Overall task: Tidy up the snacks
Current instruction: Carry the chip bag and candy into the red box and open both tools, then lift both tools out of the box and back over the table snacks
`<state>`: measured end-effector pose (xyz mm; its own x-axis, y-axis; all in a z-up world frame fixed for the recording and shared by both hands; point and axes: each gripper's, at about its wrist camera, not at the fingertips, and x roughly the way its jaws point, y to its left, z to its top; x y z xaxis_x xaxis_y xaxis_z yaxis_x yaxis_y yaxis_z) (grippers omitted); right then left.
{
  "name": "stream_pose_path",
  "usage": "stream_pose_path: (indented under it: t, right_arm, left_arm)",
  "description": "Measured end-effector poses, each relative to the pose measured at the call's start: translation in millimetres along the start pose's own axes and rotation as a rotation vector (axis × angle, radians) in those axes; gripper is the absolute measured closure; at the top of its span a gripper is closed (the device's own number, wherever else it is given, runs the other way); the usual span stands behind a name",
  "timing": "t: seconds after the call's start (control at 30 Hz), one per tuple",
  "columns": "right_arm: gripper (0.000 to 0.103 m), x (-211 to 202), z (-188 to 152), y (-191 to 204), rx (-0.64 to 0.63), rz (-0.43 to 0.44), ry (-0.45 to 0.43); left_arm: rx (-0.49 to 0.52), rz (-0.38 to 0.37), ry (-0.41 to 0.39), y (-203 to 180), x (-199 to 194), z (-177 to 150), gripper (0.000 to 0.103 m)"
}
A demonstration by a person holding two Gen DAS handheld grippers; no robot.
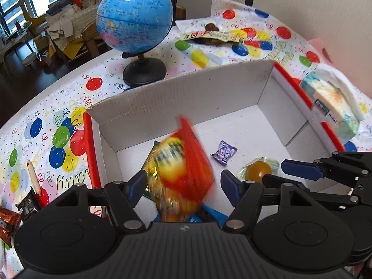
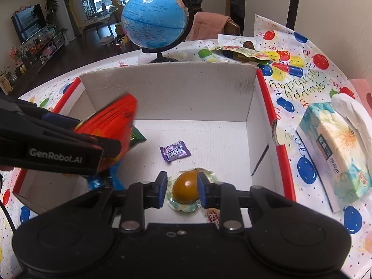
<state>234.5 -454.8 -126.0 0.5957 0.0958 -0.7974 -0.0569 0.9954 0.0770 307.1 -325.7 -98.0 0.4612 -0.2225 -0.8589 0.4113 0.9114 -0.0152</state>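
Left fingers (image 1: pixel 140 186) spread wide, released, with a red and yellow snack bag (image 1: pixel 183 169) blurred between them and seemingly touching neither; probably let go so as to fall into the white box (image 1: pixel 186 97). Right fingers (image 2: pixel 162 189) closed in on both sides of an orange jelly cup (image 2: pixel 186 187) lying on the box floor; impossible to tell whether pressing it or only flanking it. Further out on the floor, a purple candy (image 2: pixel 175 153), lying apart from the cup. Around the box, a bench (image 1: pixel 69 97) under a balloon cloth, with more packets (image 1: pixel 25 205) waiting at the left.

Only in the right view: a green packet (image 2: pixel 137 137) and a blue one (image 2: pixel 102 181) under the bag, both mostly hidden in the left view. Only in the left view: the open gap on each side of the bag.
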Motion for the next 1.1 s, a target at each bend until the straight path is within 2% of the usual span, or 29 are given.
stream_pose_path:
  t: [0.53, 0.67, 0.9, 1.0, 1.1]
  right_arm:
    - [0.054, -55, -4, 24, -0.009, -0.007, -0.095]
    - [0.050, -72, -5, 38, -0.011, 0.000, -0.128]
    - [0.039, -99, -10, 69, -0.032, 0.015, -0.181]
    - [0.038, -109, -12, 82, -0.031, 0.024, -0.199]
    - [0.029, -118, -15, 95, -0.031, 0.031, -0.220]
  left_arm:
    - [-0.033, -0.038, -0.099, 19, -62, -23, 0.031]
    - [-0.041, -0.037, -0.136, 28, -84, -34, 0.025]
    - [-0.056, -0.031, -0.189, 49, -125, -56, 0.025]
    - [-0.061, -0.029, -0.214, 59, -142, -68, 0.020]
    - [-0.062, -0.022, -0.237, 68, -157, -80, 0.019]
